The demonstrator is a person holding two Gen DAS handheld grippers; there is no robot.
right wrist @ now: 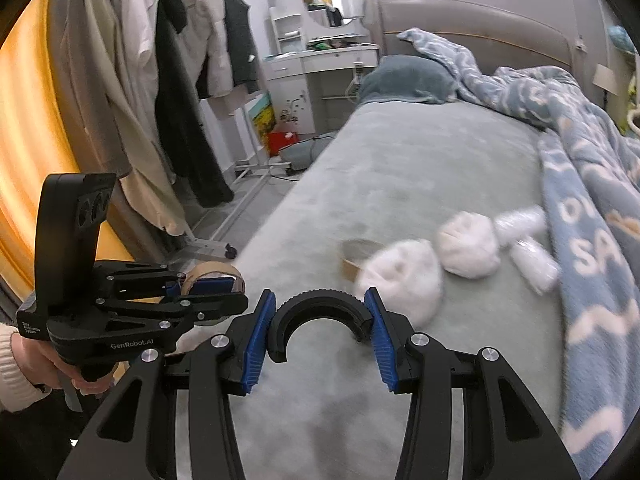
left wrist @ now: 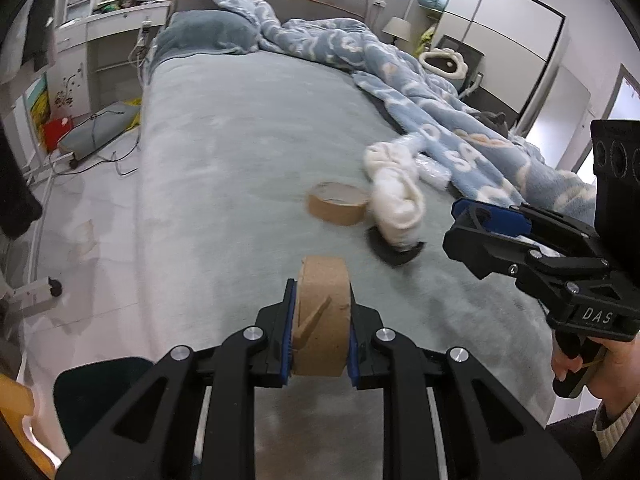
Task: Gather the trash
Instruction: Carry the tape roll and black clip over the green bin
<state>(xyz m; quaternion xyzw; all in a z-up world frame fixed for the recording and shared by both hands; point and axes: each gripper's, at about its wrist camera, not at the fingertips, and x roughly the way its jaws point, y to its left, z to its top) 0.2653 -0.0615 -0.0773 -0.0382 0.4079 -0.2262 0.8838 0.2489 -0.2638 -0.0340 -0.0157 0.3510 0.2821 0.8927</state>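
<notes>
Already we clamp cardboard tape core (left wrist: 322,316) in left gripper (left wrist: 320,320), black half-ring (right wrist: 320,322) in right gripper (right wrist: 320,332); tape roll (left wrist: 338,202), white wads (left wrist: 396,196) left at 1 o'clock.

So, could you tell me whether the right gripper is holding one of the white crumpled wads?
No, the right gripper is clamped on a black half-ring piece, while the white wads lie on the bed.

Black half-ring (right wrist: 320,312) between right hand-held gripper (right wrist: 320,330) pads — above bed (right wrist: 400,168)

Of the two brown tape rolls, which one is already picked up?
The brown roll standing on edge between the left gripper's jaws. The other roll lies flat on the bed, beside white wads.
</notes>
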